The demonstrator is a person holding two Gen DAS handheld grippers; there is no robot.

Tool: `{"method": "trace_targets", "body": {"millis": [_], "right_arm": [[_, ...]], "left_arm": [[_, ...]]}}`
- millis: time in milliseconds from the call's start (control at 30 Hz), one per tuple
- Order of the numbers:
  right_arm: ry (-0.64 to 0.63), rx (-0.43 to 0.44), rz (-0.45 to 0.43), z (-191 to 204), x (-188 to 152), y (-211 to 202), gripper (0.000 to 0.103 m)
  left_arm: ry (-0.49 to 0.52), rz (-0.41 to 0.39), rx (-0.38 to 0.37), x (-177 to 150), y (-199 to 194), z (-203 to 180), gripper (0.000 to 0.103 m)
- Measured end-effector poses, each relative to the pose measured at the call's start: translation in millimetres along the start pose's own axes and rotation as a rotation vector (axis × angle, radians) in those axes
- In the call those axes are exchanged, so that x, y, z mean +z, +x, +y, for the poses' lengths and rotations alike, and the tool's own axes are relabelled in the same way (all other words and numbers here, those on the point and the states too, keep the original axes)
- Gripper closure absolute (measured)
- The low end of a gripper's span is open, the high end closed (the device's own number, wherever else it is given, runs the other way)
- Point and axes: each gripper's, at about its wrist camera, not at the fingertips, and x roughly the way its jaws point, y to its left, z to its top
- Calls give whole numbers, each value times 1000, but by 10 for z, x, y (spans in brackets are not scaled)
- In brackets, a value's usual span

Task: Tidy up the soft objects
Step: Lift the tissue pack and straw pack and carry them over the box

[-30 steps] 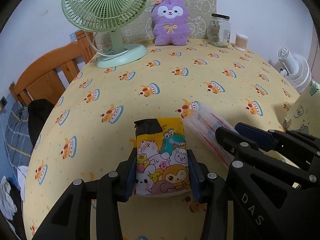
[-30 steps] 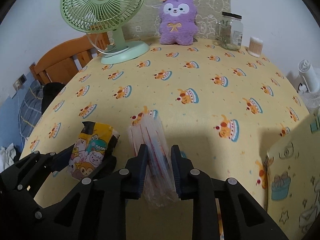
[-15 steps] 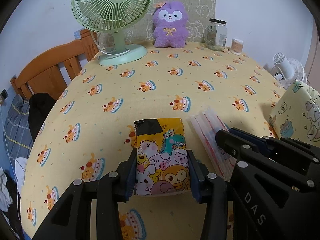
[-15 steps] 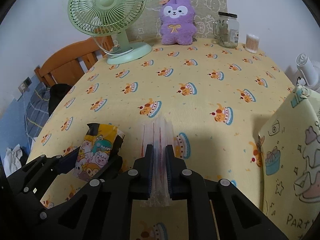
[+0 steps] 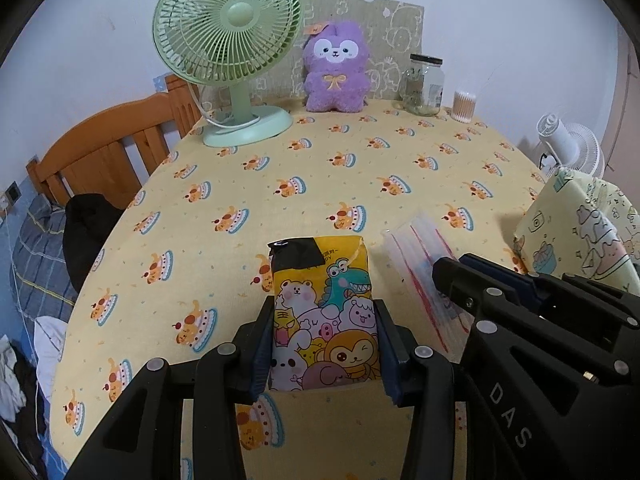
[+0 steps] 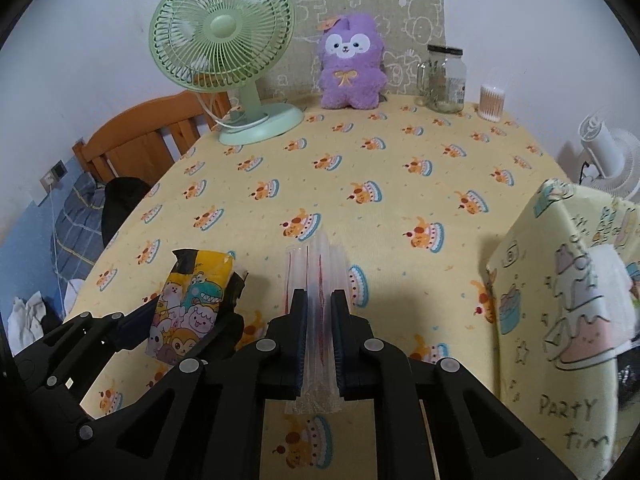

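Yellow cake-print tablecloth [image 5: 320, 168]: left gripper [image 5: 325, 340] clamps a soft cartoon-printed yellow packet [image 5: 324, 312] by its sides; beside it, right gripper [image 6: 319, 344] pinches a limp, slippery clear sleeve [image 6: 318, 280] mid-length.

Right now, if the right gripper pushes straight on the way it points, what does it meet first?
Probably the yellow cake-print tablecloth: the right gripper, shut on a clear plastic packet, angles down at bare cloth. Nothing else seems to lie in that line, though depth is unclear.
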Motion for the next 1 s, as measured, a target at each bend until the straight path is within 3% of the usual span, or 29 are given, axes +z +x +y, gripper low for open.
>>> {"method": "trace_targets", "body": {"millis": [1000], "right_arm": [[3,-1,-166,-101,185,-966,89]], "left_arm": [[24,-167,18,238,-919,-323,57]]}}
